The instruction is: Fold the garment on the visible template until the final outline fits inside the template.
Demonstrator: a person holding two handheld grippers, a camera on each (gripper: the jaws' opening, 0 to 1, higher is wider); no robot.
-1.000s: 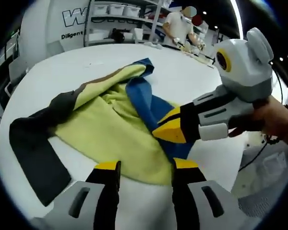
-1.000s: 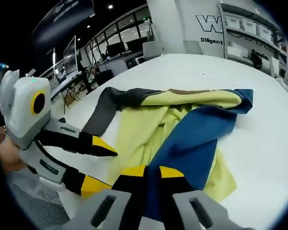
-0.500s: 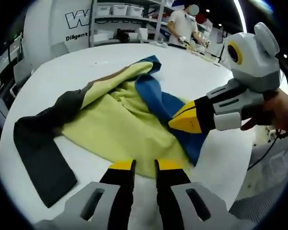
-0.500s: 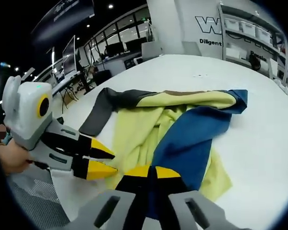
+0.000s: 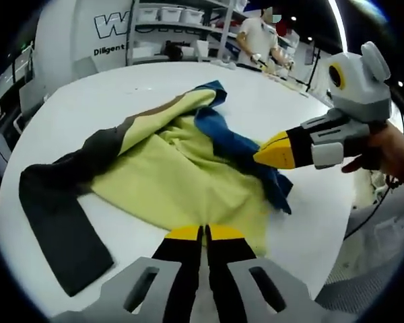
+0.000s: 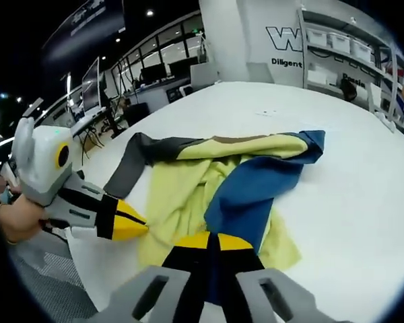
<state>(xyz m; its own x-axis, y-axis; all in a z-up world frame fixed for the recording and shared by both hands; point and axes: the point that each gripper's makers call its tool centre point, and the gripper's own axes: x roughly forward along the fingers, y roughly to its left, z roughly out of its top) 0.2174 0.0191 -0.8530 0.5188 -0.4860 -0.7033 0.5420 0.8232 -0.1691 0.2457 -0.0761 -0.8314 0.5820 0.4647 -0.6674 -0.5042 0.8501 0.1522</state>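
Left gripper view: my left gripper [image 5: 204, 233] stands with its two yellow-tipped jaws pressed together, clamped on the near yellow hem of the garment [image 5: 168, 182]. The garment lies crumpled on the white table [image 5: 269, 108]. Relative to the garment's yellow body, a dark grey sleeve [image 5: 57, 215] runs off to the left and toward me, and a blue panel [image 5: 239, 148] lies along its right side. My right gripper [image 5: 275, 150] enters from the right, its jaws closed to a single yellow point on the blue panel; I cannot tell from here how much cloth it pinches. A hand [image 5: 384, 151] holds it at the far right. Beyond the garment, a person [image 5: 259, 40] stands at shelving [image 5: 165, 27].

Right gripper view: my right gripper [image 6: 212, 241] has its jaws clenched together on the near end of the blue panel [image 6: 252, 195]. The garment [image 6: 188, 195] spreads away from the jaws across the white table [image 6: 350, 182], with the dark grey sleeve [image 6: 131, 165] at the garment's left. My left gripper [image 6: 129, 221] reaches in from the left, jaws closed on the yellow edge of the garment.
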